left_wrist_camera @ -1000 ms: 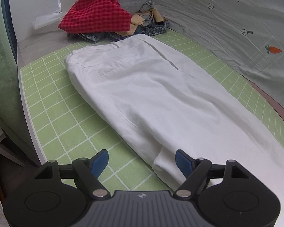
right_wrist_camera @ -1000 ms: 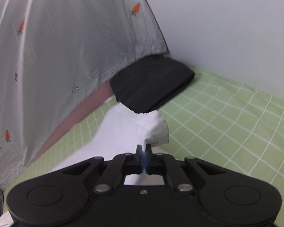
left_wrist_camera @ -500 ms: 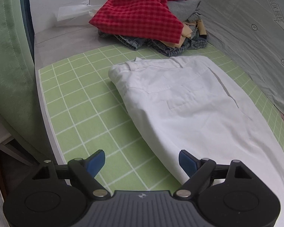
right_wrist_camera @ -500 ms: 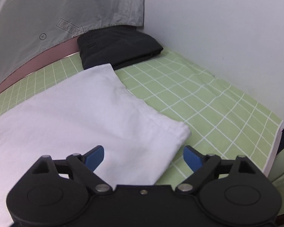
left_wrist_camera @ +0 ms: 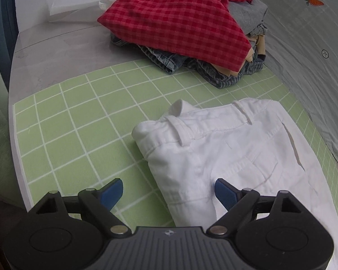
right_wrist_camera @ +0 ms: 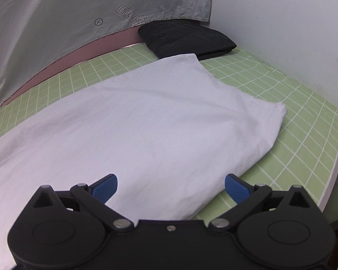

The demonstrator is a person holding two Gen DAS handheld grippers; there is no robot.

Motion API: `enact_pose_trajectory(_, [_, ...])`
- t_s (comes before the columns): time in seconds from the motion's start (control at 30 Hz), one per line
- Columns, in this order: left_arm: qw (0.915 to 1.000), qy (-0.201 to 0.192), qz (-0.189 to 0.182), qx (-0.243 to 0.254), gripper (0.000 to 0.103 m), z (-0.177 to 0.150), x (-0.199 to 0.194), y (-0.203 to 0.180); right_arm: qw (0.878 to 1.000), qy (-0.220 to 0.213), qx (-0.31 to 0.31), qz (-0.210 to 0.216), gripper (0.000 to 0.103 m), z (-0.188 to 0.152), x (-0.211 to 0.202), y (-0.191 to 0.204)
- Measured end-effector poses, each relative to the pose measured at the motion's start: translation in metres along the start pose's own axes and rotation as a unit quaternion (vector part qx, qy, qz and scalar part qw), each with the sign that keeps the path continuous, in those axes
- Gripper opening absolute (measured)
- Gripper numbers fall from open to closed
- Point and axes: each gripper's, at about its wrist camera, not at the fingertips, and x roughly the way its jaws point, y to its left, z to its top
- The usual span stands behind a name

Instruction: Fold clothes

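Note:
White trousers [left_wrist_camera: 236, 148] lie flat on the green grid mat [left_wrist_camera: 78, 121], folded lengthwise. The left wrist view has their waistband end; the right wrist view has the leg end [right_wrist_camera: 146, 123]. My left gripper [left_wrist_camera: 169, 191] hovers over the near waistband corner, jaws wide and still opening, the cloth edge under them but not pinched. My right gripper [right_wrist_camera: 171, 185] hangs above the near edge of the legs, jaws still spreading, pads off the fabric.
A heap of clothes topped by a red checked shirt [left_wrist_camera: 175, 20] sits at the mat's far end. A folded black garment [right_wrist_camera: 187, 38] lies beyond the leg hems. A grey carrot-print sheet [right_wrist_camera: 78, 15] hangs behind. The mat's edge [right_wrist_camera: 335, 157] drops off on the right.
The right gripper let go of the trouser hem and opened wide, then moved back along the legs. The left gripper slid from mid-trouser to the waistband end, opening a little more.

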Motion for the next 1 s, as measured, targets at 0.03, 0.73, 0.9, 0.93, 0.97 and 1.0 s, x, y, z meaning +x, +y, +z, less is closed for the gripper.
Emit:
enact_pose_trajectory(0.03, [1.0000, 0.001, -0.004, 0.001, 0.089, 0.004, 0.003, 0.001, 1.000, 0.001, -0.002, -0.005, 0.103, -0.002, -0.001, 0.005])
enact_pose_trajectory(0.73, [0.9941, -0.057, -0.071, 0.059, 0.006, 0.009, -0.029, -0.039, 1.000, 0.006, 0.016, -0.019, 0.103, 0.007, -0.002, -0.001])
enact_pose_trajectory(0.9, [0.9840, -0.095, -0.125, 0.085, 0.005, -0.011, -0.066, -0.085, 1.000, 0.009, 0.022, -0.017, 0.103, 0.013, 0.005, -0.030])
enact_pose_trajectory(0.93, [0.9812, -0.097, -0.138, 0.094, 0.005, -0.018, -0.072, -0.098, 1.000, 0.009, 0.023, -0.015, 0.103, 0.015, 0.007, -0.036])
enact_pose_trajectory(0.97, [0.9781, -0.098, -0.152, 0.103, 0.004, -0.025, -0.077, -0.111, 1.000, 0.009, 0.023, -0.013, 0.103, 0.017, 0.008, -0.041])
enact_pose_trajectory(1.0, [0.9748, -0.100, -0.165, 0.112, 0.004, -0.031, -0.083, -0.123, 1.000, 0.009, 0.024, -0.011, 0.103, 0.020, 0.010, -0.047])
